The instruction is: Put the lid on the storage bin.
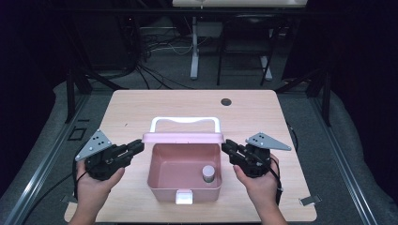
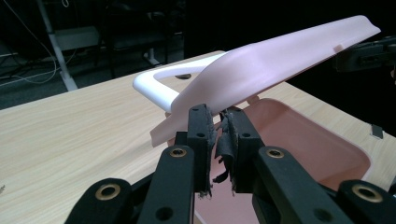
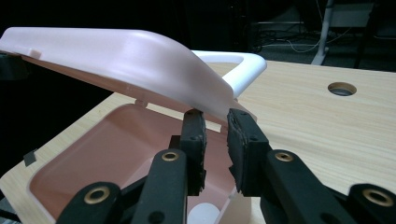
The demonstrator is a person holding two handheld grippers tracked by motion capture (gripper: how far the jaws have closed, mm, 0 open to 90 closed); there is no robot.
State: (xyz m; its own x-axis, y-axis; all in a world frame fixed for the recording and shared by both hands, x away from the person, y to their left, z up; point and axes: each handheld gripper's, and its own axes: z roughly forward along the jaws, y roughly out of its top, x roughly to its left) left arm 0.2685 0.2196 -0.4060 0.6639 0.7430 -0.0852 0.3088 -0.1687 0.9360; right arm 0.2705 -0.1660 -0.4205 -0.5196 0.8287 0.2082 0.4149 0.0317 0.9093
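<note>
The left gripper pinches the left end of the pink lid between its jaws, and the right gripper clamps the opposite end, so the raised lid spans the gap between the two tools above the open pink storage box on the wooden table. Beyond the lid from both tools lies the white carry handle; below and between them, inside the box, stands a small grey-capped jar, nearer the right gripper. No brand, label or writing can be read on anything here.
</note>
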